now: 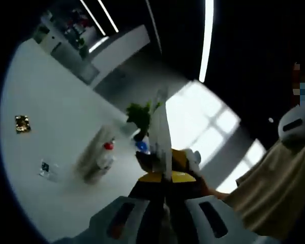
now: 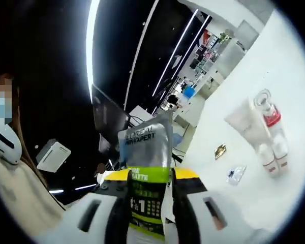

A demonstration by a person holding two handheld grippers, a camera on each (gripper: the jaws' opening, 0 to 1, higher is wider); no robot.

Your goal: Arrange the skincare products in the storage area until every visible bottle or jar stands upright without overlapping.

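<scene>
My right gripper point(image 2: 148, 175) is shut on a grey tube point(image 2: 145, 142) with a green band, held face-on and lifted well above the table. In the left gripper view the tube point(image 1: 161, 129) shows edge-on as a thin pale strip, pinched between the closed jaws of my left gripper point(image 1: 166, 177). Just behind the tube is a yellow and white part point(image 1: 185, 160) that looks like the other gripper. On the white table point(image 2: 284, 71) a white tube point(image 2: 244, 122) leans against a clear bottle with a red collar point(image 2: 269, 119). These show blurred as bottles point(image 1: 99, 157) in the left gripper view.
A small clear sachet point(image 2: 235, 174) and a gold packet point(image 2: 220, 151) lie on the table near the bottles, seen also as the sachet point(image 1: 48, 170) and packet point(image 1: 23, 123). A green plant point(image 1: 140, 114) stands behind. A person in beige point(image 1: 274, 188) is close by.
</scene>
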